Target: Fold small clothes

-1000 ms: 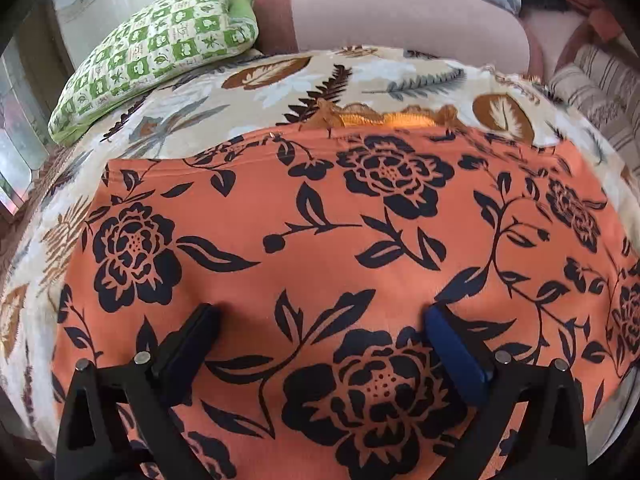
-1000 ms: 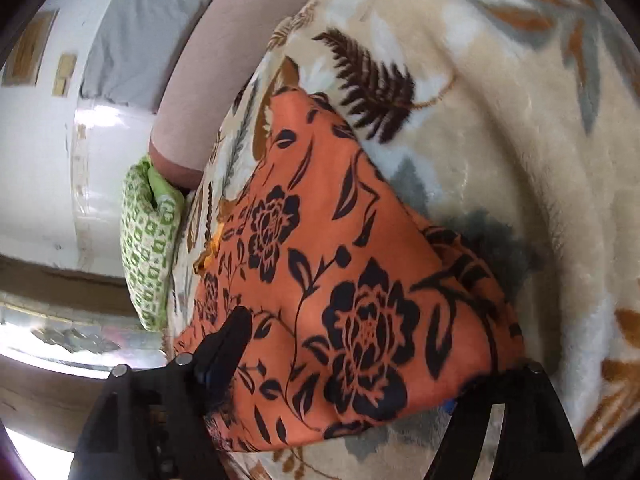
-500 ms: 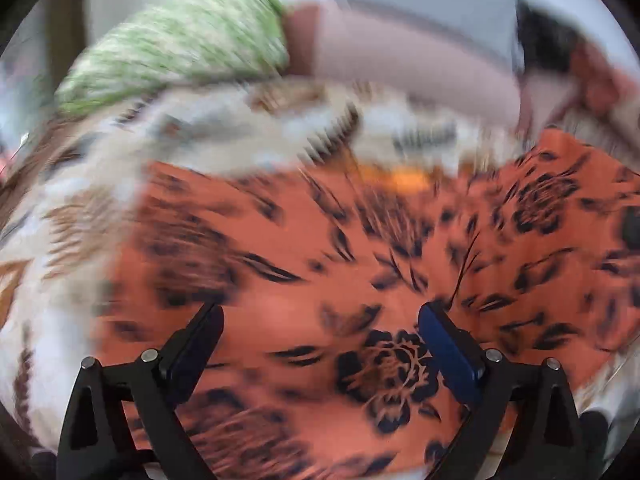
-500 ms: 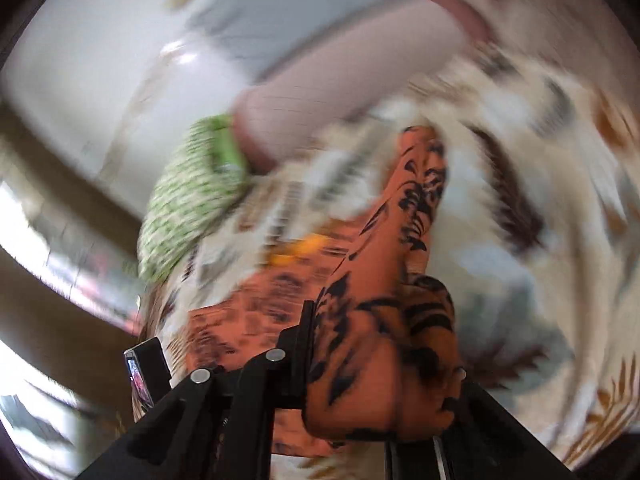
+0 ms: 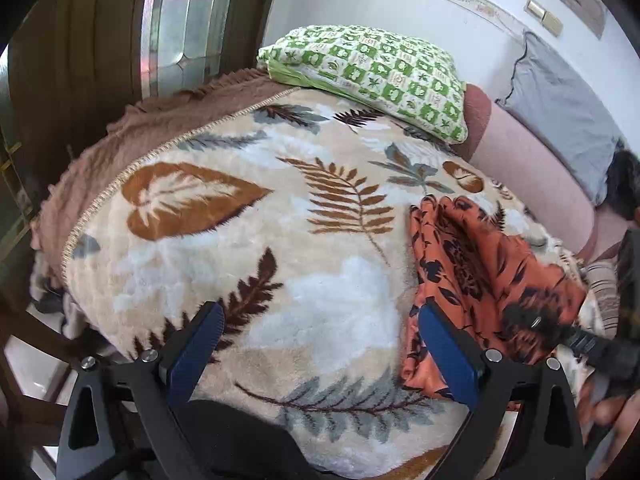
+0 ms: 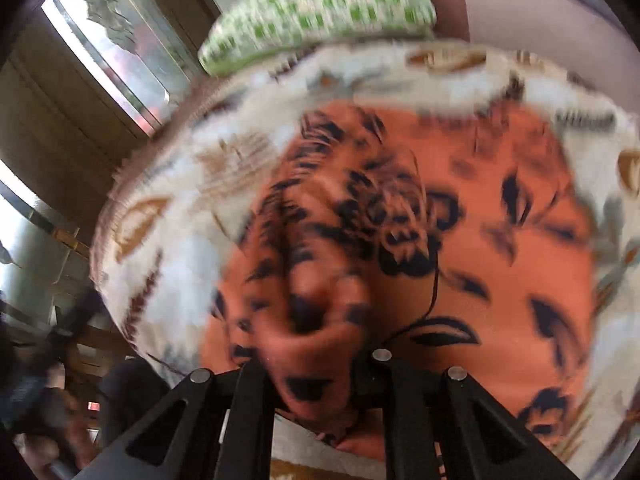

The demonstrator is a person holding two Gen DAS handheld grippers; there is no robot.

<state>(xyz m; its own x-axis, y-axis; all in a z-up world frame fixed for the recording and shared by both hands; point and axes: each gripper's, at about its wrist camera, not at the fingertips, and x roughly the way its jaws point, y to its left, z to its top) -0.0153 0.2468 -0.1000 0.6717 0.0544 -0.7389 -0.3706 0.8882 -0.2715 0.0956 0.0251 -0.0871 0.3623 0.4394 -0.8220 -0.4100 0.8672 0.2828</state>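
Left wrist view. We see the left tongs point(image 5: 318, 354) released, the two blue pads spread wide with nothing between them, hovering above the leaf-print blanket point(image 5: 224, 248). The right-hand pad point(image 5: 446, 352) overlaps the near edge of the orange cloth point(image 5: 480, 272); whether it touches we cannot tell. The cloth, orange with black flowers, lies bunched on the blanket at about 3 o'clock from frame centre. At 4 o'clock a dark blurred tool, the right tongs point(image 5: 532, 324), sits against the cloth's right end. A green-and-white pillow point(image 5: 368, 76) rests at the far end of the blanket at 1 o'clock. A brown fringed cover point(image 5: 160, 116) shows under the blanket edge at 10 o'clock. A pink bolster point(image 5: 532, 168) runs along at 2 o'clock, a grey cushion point(image 5: 560, 120) behind it.

Right wrist view (motion-blurred). We see the right tongs point(image 6: 316, 376) clenched on a gathered fold of the orange cloth point(image 6: 460, 240); the fold rises in a ridge from 6 o'clock toward centre. The rest of the cloth spreads over the blanket point(image 6: 176, 240) from centre to 4 o'clock. The pillow point(image 6: 320, 8) sits at 12 o'clock.
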